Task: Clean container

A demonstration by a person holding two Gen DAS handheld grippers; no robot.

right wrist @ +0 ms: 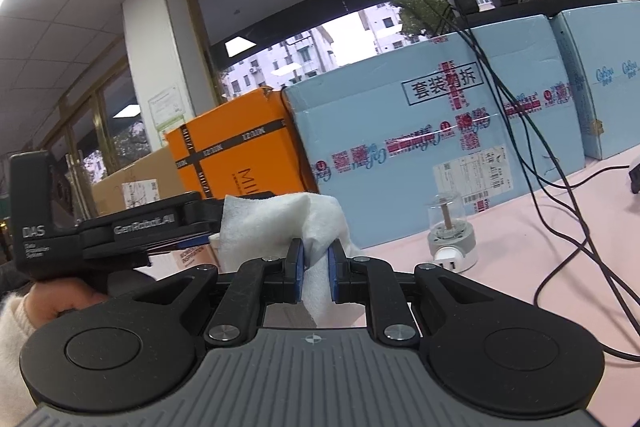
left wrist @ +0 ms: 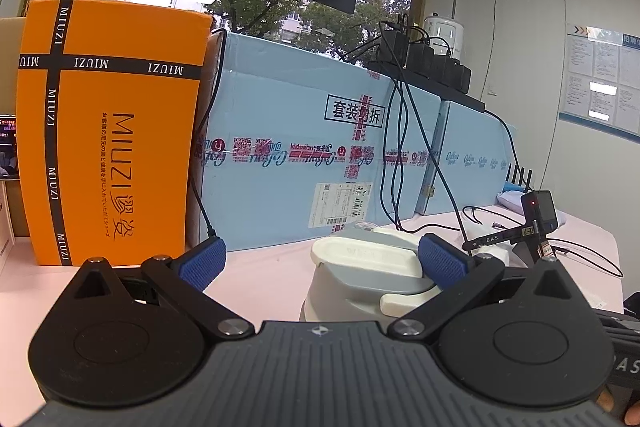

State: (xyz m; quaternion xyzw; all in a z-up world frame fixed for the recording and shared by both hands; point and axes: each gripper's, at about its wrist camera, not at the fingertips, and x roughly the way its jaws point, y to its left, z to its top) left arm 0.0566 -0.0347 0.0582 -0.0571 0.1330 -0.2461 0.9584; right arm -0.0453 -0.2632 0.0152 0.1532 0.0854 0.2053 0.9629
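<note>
In the left wrist view a grey container with a white flip lid [left wrist: 360,267] stands on the pink table, between my left gripper's [left wrist: 324,261] blue pads. The jaws are wide apart; the right pad [left wrist: 442,261] is at the lid's edge, the left pad [left wrist: 202,263] is clear of it. In the right wrist view my right gripper [right wrist: 316,267] is shut on a white cloth [right wrist: 280,227] that bunches above the fingers. The left gripper's body [right wrist: 120,227] shows at the left, behind the cloth. The container's body is mostly hidden.
An orange MIUZI box [left wrist: 108,131] and light blue cartons [left wrist: 312,147] line the table's back. Black cables [right wrist: 560,211] trail across the pink table [right wrist: 520,259]. A small clear-domed grey and white device [right wrist: 450,239] stands near the cartons. A camera on a stand [left wrist: 540,223] is at the right.
</note>
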